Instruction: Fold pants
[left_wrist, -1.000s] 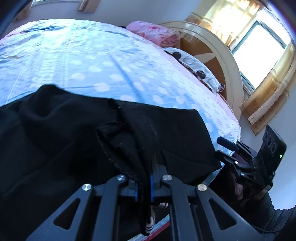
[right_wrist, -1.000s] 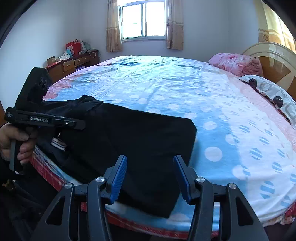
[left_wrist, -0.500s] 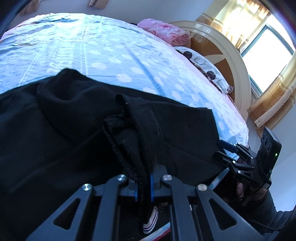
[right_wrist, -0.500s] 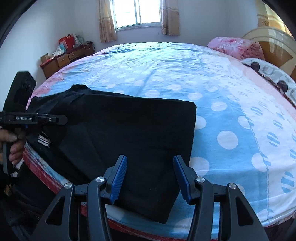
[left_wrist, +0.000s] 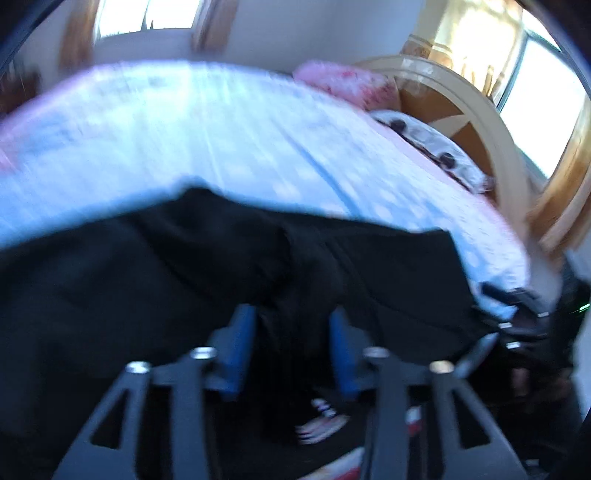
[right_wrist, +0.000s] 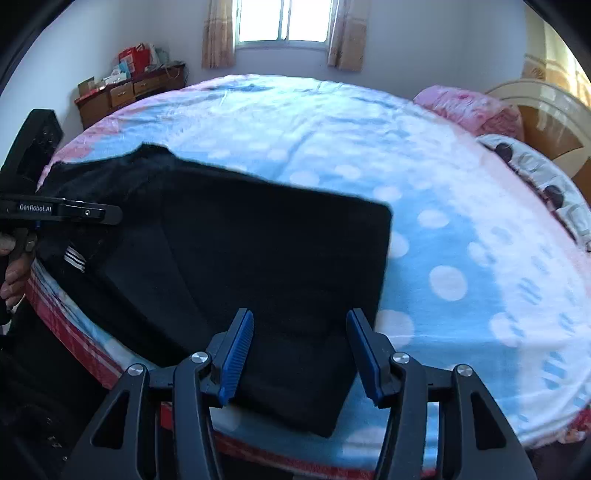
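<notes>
Left wrist view, blurred: my left gripper (left_wrist: 291, 347) is opening its jaws — a bunch of the black pants (left_wrist: 147, 280) hangs loose between them. Right wrist view: my right gripper (right_wrist: 301, 354) hovers half-wide, empty, over the pants' near fold on the bed (right_wrist: 461, 258).

The whole left wrist view is smeared by motion blur, so we cannot make out the dots on the pale blue bedspread (left_wrist: 229, 147). There the black fabric pants (left_wrist: 147, 280) run off the left edge, and a dark fold between the opening jaws of the left gripper (left_wrist: 291, 343) is too blurred to tell if the blue pads touch it. In the right wrist view, the person's hand (right_wrist: 13, 273) is cut by the left edge, and the pants' near edge hides behind the right gripper (right_wrist: 300, 354).
</notes>
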